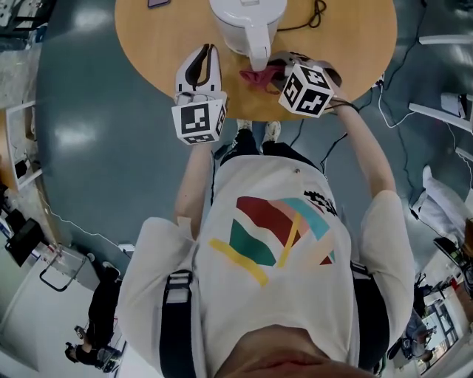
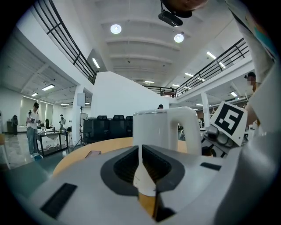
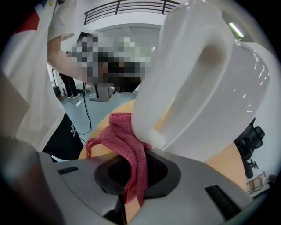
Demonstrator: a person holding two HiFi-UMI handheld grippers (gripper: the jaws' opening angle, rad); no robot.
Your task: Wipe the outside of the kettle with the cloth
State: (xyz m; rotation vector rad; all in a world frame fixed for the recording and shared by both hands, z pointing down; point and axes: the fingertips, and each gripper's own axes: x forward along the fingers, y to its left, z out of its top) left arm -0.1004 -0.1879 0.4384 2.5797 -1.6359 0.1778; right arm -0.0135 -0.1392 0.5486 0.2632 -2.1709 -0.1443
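Note:
A white kettle (image 1: pixel 247 22) stands on the round wooden table (image 1: pixel 148 37), its handle (image 1: pixel 259 52) turned toward me. My right gripper (image 1: pixel 279 70) is shut on a pink knitted cloth (image 1: pixel 257 75) at the foot of the handle. In the right gripper view the cloth (image 3: pixel 127 149) hangs from between the jaws and touches the lower end of the kettle's handle (image 3: pixel 193 79). My left gripper (image 1: pixel 209 50) hovers just left of the handle, shut and holding nothing. The left gripper view has the kettle (image 2: pixel 164 132) close ahead of the left gripper (image 2: pixel 141 151).
A black cable (image 1: pixel 314 15) runs off the table behind the kettle. A small purple flat thing (image 1: pixel 157 3) lies at the table's far left. The near table edge (image 1: pixel 251 117) is just past my grippers. People stand at benches (image 2: pixel 33 127) far off.

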